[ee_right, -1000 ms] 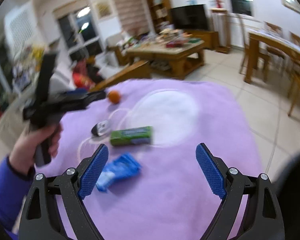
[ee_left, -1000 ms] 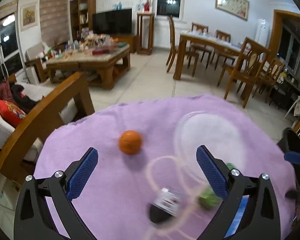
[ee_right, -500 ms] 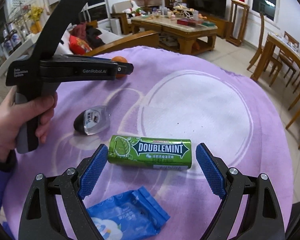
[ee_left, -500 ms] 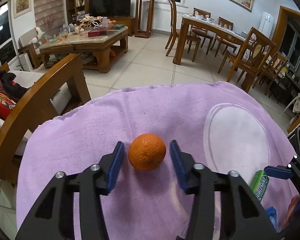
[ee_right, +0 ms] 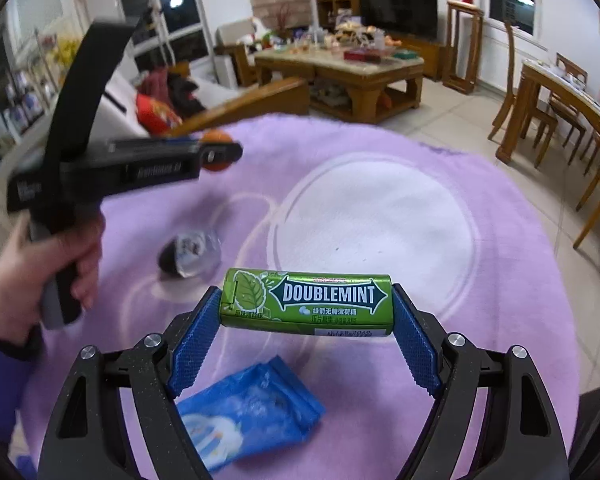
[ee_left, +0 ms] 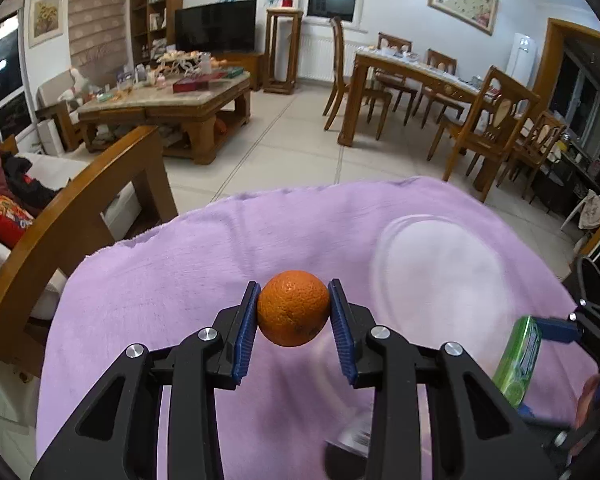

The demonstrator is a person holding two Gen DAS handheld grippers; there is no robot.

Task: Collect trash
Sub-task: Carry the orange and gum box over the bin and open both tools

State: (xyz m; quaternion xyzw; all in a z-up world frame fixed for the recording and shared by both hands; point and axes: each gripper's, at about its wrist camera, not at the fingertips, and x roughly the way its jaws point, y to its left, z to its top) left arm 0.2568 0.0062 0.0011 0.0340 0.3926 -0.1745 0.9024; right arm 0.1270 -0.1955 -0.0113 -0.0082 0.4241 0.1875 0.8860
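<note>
On the purple blanket [ee_right: 500, 280], a green mint box [ee_right: 306, 304] is being clamped endwise by the closing right gripper [ee_right: 306, 334]. Farther off, an orange [ee_left: 293, 307] is being squeezed between the closing left gripper [ee_left: 294, 328].

Round orange [ee_left: 293, 307] above the purple cloth, green Doublemint gum box [ee_right: 306, 303] lying lengthwise and lifted, crumpled blue wrapper [ee_right: 240, 412] flat on cloth, blurred dark-and-silver packet [ee_right: 190, 250] nearby

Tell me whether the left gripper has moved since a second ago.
Yes. The left gripper has come forward over the purple cloth to the orange, jaws closing on it.
</note>
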